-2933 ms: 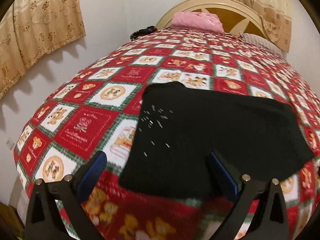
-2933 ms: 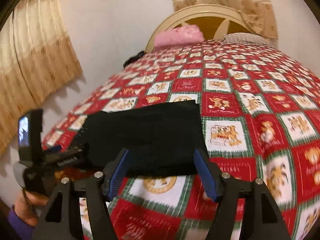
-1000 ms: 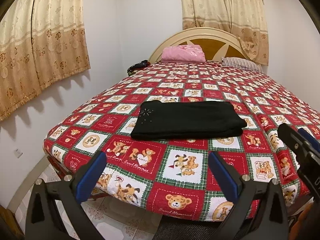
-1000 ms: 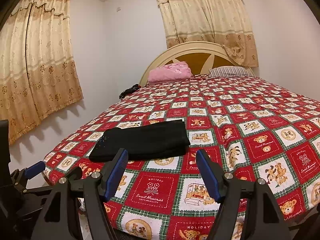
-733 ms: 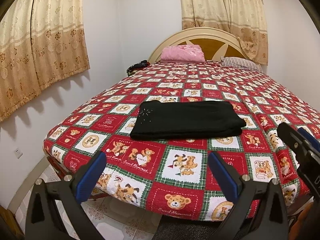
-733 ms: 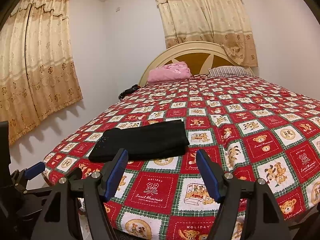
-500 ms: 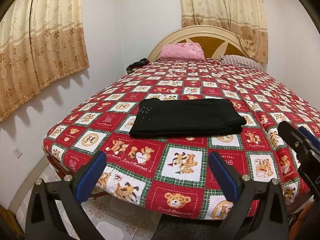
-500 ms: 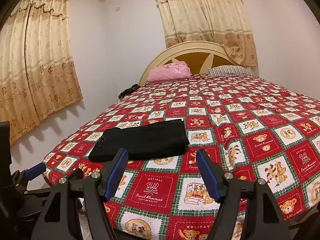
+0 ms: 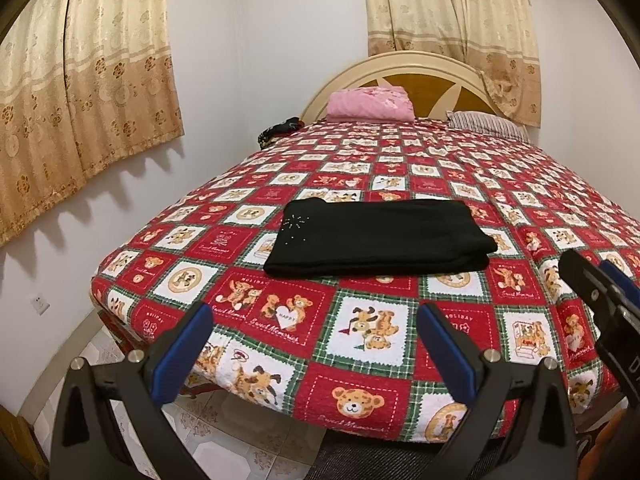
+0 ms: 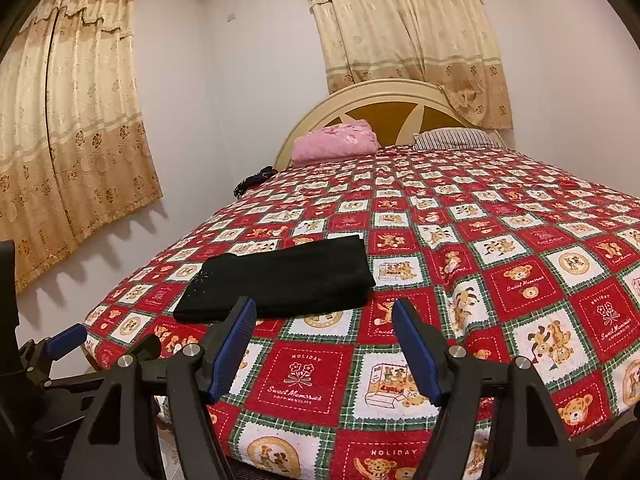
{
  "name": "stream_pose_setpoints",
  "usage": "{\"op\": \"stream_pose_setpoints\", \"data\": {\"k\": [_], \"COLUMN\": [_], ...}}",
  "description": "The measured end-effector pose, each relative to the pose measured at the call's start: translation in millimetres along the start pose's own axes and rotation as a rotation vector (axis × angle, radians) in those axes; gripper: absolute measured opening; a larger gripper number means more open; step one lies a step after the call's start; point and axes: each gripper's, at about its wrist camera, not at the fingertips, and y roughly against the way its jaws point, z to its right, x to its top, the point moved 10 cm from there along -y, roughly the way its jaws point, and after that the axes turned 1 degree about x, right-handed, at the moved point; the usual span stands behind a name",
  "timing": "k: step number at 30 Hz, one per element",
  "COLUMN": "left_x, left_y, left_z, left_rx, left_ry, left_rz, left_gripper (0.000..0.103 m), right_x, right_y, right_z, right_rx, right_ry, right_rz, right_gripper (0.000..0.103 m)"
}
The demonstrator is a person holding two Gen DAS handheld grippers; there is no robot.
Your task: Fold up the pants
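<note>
Lying folded into a flat rectangle, black pants with small sparkling studs (image 9: 376,236) are being displayed near the foot of a red teddy-bear patchwork bedspread (image 9: 520,184), while the left gripper (image 9: 316,340) and right gripper (image 10: 324,344) are being held spread wide, empty, short of the fabric.

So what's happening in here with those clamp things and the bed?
A person holds a two-finger gripper in each hand and is folding pants. The black pants lie folded in a neat rectangle on the teddy-bear bedspread, near the foot of the bed. The left gripper and the right gripper hang clear of the pants, jaws open, with nothing in them. Judging by how things lie, the folding looks finished.
</note>
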Motion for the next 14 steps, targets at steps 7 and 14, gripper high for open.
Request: {"op": "stream_pose_setpoints", "data": {"k": [7, 14], "left_x": [0.5, -0.3], "left_y": [2.5, 1.3], "left_z": [2.8, 5.3], "left_rx": [-0.064, -0.081], "left_ry": [0.029, 0.033], "left_rz": [0.002, -0.009], "left_gripper": [0.103, 0.103], "right_x": [-0.9, -0.3], "right_y": [-0.8, -0.7], "right_z": [-1.2, -0.4], "right_rx": [-0.001, -0.005], "right_ry": [0.0, -0.002], "right_rz": [-0.002, 0.001], "right_gripper": [0.072, 0.072]}}
